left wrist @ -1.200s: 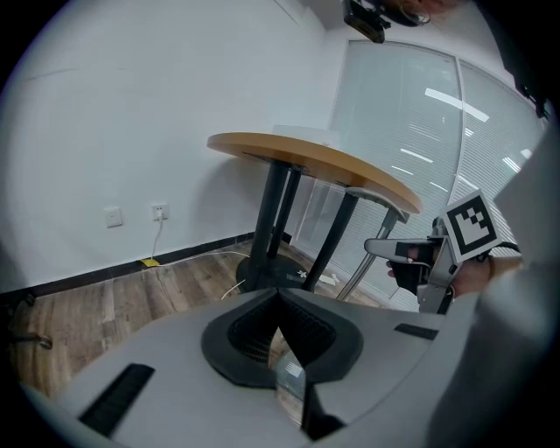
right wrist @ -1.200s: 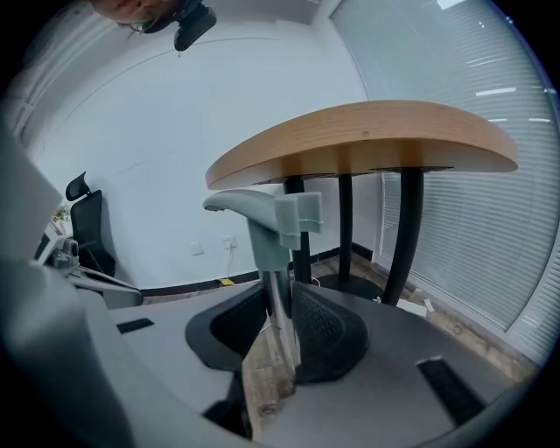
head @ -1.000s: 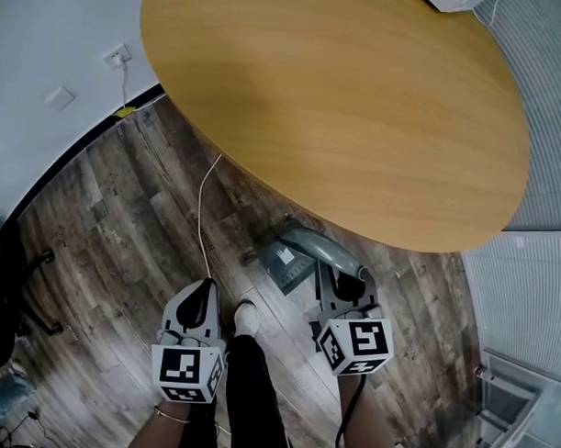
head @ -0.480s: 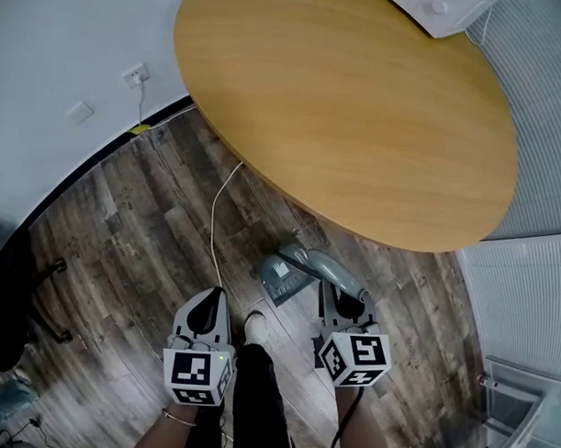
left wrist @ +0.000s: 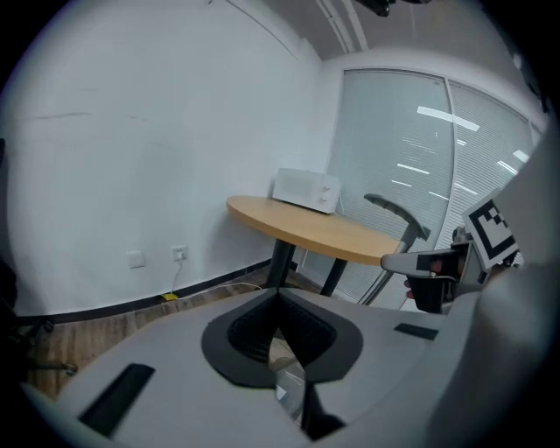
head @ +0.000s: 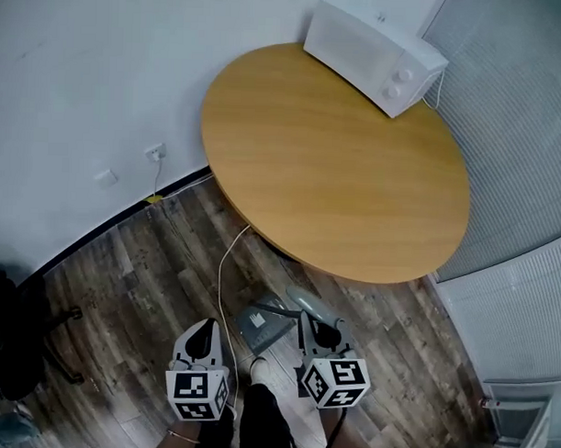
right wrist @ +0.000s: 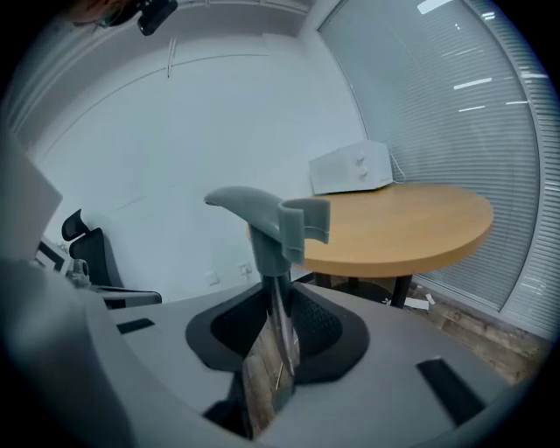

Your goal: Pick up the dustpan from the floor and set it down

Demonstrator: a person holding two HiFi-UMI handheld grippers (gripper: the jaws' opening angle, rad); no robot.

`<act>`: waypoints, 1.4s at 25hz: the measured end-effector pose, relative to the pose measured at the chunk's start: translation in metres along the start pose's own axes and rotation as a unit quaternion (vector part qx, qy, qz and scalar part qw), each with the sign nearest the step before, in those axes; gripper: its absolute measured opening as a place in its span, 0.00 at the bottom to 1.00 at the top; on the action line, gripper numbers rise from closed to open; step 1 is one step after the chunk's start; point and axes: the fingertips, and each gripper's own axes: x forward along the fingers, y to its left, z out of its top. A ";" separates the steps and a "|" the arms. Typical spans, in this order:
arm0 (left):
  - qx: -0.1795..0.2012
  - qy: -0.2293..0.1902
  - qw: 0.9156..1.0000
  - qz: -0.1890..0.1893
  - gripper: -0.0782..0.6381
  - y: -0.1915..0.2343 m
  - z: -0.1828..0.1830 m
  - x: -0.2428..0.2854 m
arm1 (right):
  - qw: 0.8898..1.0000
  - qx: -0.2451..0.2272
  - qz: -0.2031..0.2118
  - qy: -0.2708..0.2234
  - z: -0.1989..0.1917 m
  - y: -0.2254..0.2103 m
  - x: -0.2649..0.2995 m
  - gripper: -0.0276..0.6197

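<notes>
The grey dustpan (head: 261, 324) hangs just above the wooden floor, in front of the person's feet. My right gripper (head: 320, 332) is shut on its handle (head: 307, 303). In the right gripper view the handle (right wrist: 267, 219) stands up out of the closed jaws of the right gripper (right wrist: 278, 302), hook end on top. My left gripper (head: 203, 330) hovers to the left of the pan, apart from it. In its own view the left gripper (left wrist: 280, 302) has its pads meeting with nothing between them.
A round wooden table (head: 337, 175) with a white microwave (head: 374, 55) stands just beyond the dustpan. A white cable (head: 225, 272) runs across the floor from a wall socket (head: 155, 153). An office chair (head: 10, 338) stands at the left; window blinds (head: 532, 135) line the right.
Both grippers have risen, and the dustpan has come up with the right one. The head view now takes in the whole table and the microwave.
</notes>
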 end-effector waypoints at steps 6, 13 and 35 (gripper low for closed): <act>0.009 -0.057 0.998 0.017 0.13 0.020 0.074 -0.025 | 0.999 -0.017 -0.003 -0.038 0.074 0.041 -0.011 0.20; 0.030 -0.118 0.993 0.007 0.13 0.016 0.170 -0.076 | 0.996 -0.055 0.007 -0.066 0.151 0.088 -0.050 0.20; 0.026 -0.198 0.980 0.021 0.13 0.041 0.249 -0.137 | 0.992 -0.066 0.001 -0.112 0.225 0.128 -0.081 0.20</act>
